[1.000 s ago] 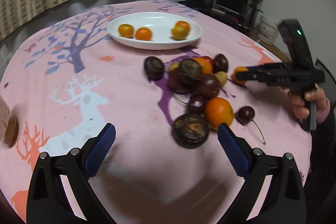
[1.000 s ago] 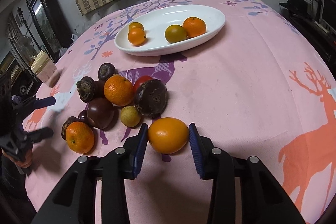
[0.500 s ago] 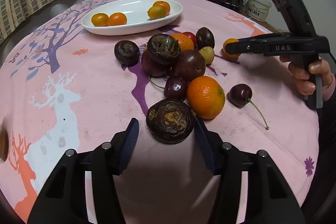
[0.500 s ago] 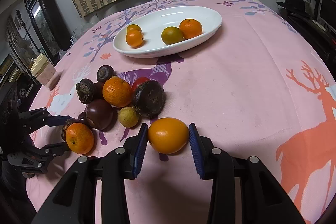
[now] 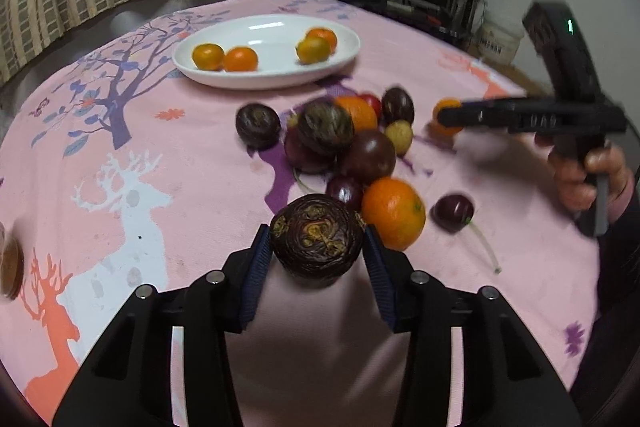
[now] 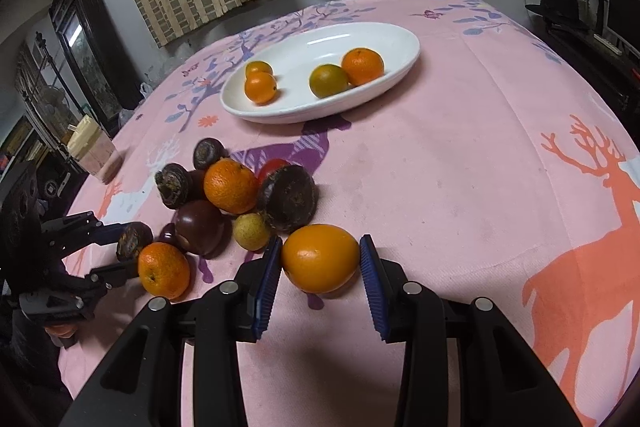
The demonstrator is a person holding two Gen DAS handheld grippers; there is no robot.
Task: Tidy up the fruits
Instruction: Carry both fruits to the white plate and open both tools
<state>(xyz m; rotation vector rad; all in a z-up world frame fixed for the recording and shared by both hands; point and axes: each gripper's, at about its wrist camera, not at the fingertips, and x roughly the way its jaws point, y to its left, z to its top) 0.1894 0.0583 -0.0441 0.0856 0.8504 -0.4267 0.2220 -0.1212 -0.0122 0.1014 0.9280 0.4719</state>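
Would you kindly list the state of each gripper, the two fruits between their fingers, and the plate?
Left gripper: shut on the passion fruit.
Passion fruit: wrinkled, clamped between both pads.
Right gripper: around the orange; whether both pads touch is unclear.
Orange: resting on the tablecloth.
Plate: upright, holding four citrus fruits.

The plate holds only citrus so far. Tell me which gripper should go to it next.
Right, probably. The right gripper brackets an orange citrus matching the four on the white plate. The left gripper grips a dark wrinkled fruit, unlike anything there.
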